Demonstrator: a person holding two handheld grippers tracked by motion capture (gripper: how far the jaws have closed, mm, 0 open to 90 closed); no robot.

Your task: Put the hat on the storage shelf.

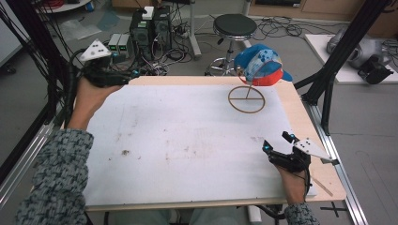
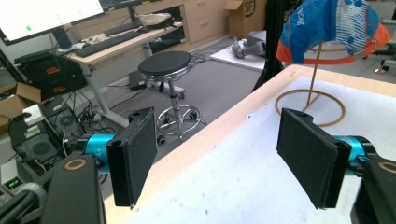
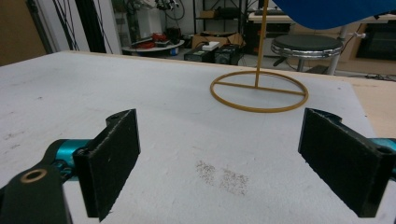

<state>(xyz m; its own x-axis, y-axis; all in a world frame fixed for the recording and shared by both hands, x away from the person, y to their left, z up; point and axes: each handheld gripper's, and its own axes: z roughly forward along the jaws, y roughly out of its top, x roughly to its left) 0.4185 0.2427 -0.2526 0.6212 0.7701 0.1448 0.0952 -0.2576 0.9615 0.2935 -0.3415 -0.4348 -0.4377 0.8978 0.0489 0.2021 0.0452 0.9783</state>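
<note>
- Your left gripper sits at the far left corner of the table, body over the edge. Its jaws stand wide apart with nothing between them; the left gripper view looks through the gap to the wooden edge and the floor beyond.
- Your right gripper rests low over the near right part of the table. Jaws wide apart, nothing between them, bare white sheet below.
- The cap, blue and white with a red-orange brim edge, hangs on top of the thin wooden stand at the far right of the table. Neither gripper touches it; both are well apart from it.
- The stand's ring base lies flat on the white sheet and a single upright rod carries the cap. Judgement: the cap rides high so that its crown keeps shape and its brim is free to be taken from the side.
- Both gripper views point toward the stand. Judgement: with both pairs of jaws spread and empty, the cap looks placed and let go, or you are staged for a fresh reach.
- A black stool stands on the floor beyond the far edge, near the stand.
</note>
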